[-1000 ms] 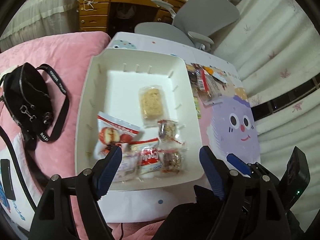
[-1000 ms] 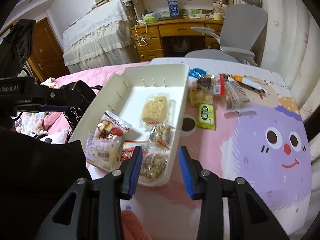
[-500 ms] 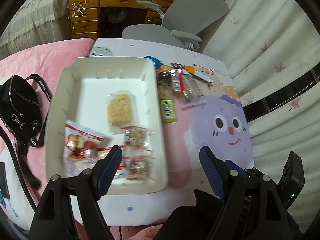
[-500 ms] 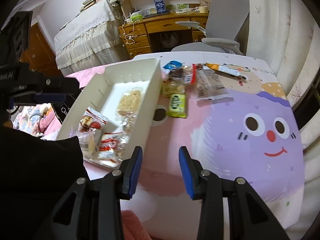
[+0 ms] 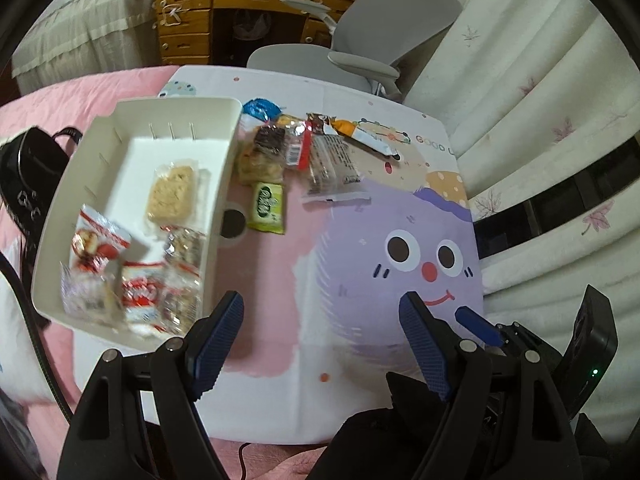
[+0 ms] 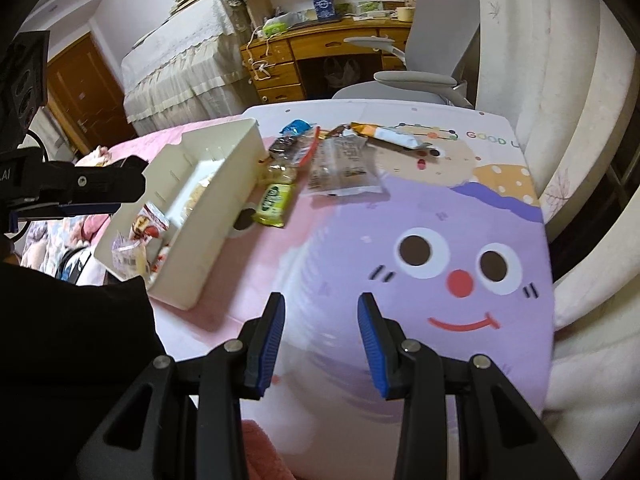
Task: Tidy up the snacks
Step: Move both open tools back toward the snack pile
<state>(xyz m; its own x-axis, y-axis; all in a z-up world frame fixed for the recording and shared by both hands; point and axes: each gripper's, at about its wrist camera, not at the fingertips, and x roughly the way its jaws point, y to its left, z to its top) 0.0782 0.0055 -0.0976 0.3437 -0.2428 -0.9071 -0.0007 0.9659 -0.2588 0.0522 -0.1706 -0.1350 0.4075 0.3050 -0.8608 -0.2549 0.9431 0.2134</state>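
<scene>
Snack pile (image 5: 304, 152) right of tray (image 5: 60, 216)

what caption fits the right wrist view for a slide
Empty right gripper over the cartoon mat; loose snacks lie beside the white tray.

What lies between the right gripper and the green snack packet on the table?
Only bare printed tablecloth: pink, then the purple cartoon face's edge. In the right wrist view nothing lies between the right gripper and the green snack packet.

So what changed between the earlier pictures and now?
Both grippers, left and right, swept sideways off the bin to over the purple face. Nothing was gripped or released; both jaws stayed open and empty. The loose snacks and the bin did not move.
</scene>
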